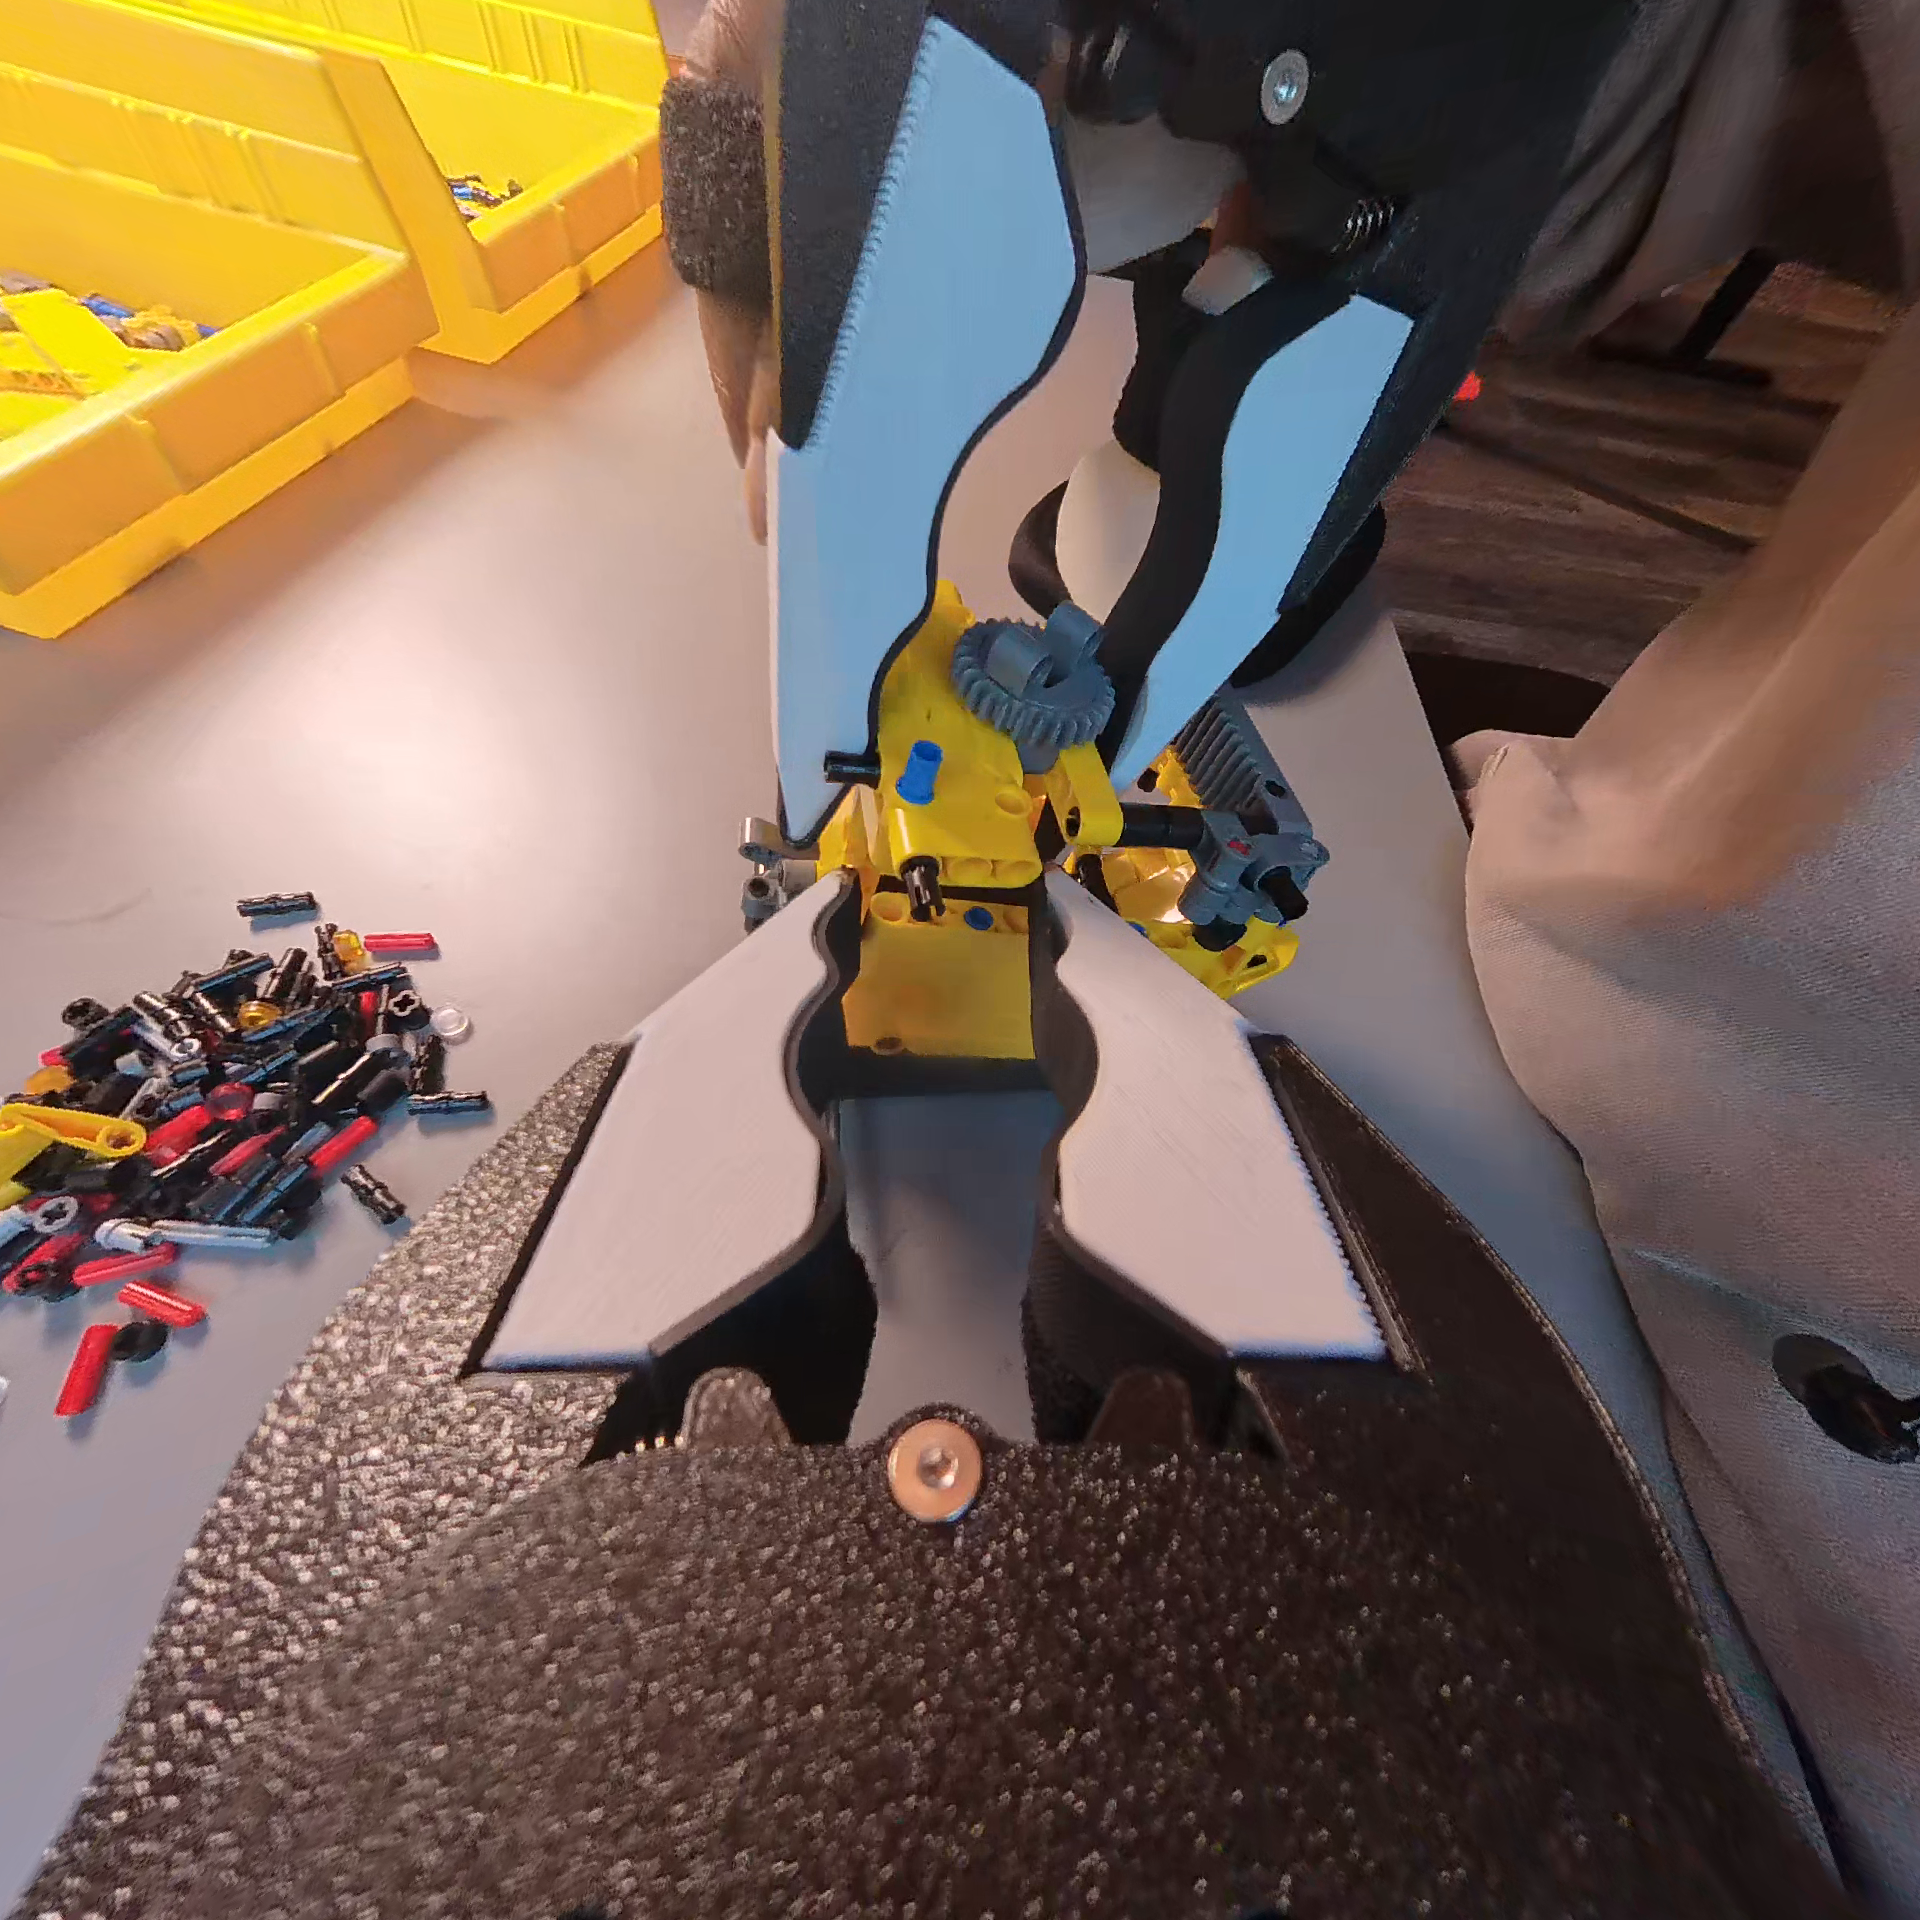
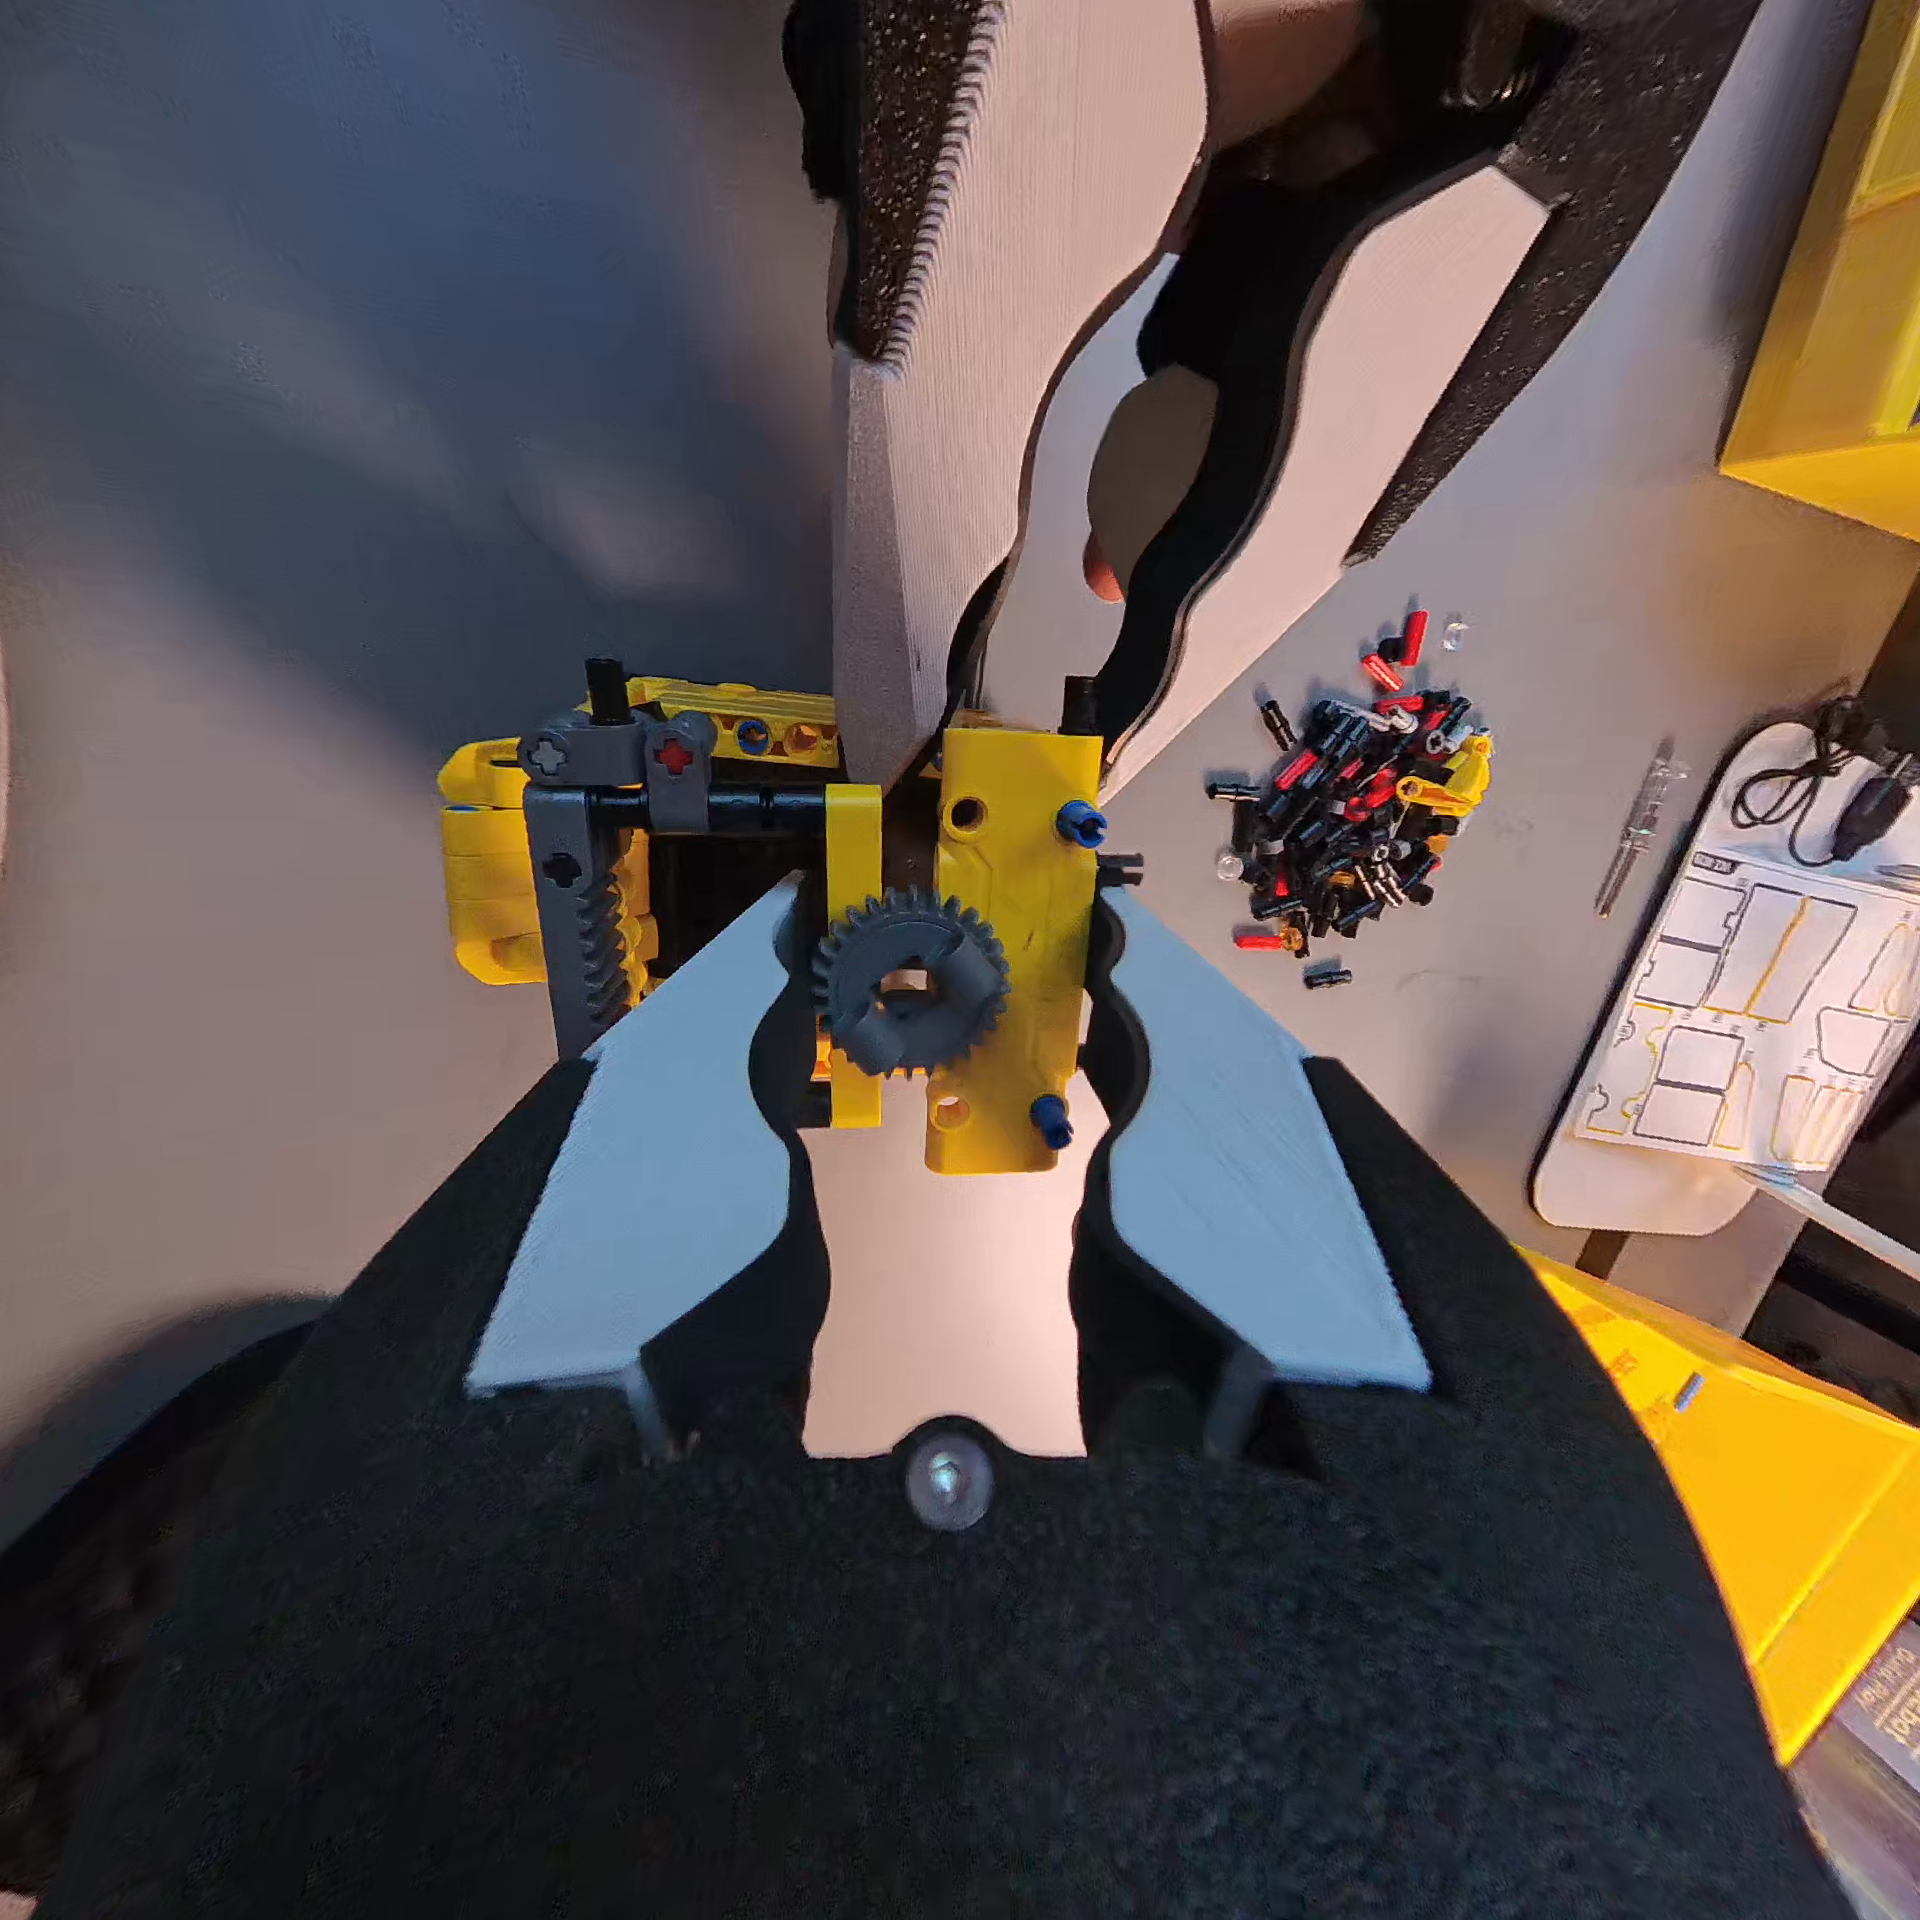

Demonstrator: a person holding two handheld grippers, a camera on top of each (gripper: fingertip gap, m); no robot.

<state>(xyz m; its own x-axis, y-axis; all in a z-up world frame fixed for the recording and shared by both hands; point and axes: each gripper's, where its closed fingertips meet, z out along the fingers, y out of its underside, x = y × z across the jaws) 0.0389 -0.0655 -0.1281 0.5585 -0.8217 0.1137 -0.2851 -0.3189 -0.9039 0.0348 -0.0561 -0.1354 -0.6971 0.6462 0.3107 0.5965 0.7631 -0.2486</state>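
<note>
Left wrist view: my left tool (image 1: 940, 894) clamped the yellow brick model (image 1: 951, 987) near the counter (image 1: 499, 727) edge. My right tool (image 2: 940, 904) gripped the same model from the opposite side (grey gear (image 2: 912, 982) between its fingers). A loose pile of pins (image 1: 208, 1101) lay well apart.

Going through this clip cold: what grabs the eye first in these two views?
The yellow brick-built assembly at the centre of the grey table, clamped from opposite sides by the left gripper and right gripper. Its grey bevel gear sits right between the right gripper's fingertips. Off to the side lie a heap of small black and red pins and yellow sorting trays.
</note>
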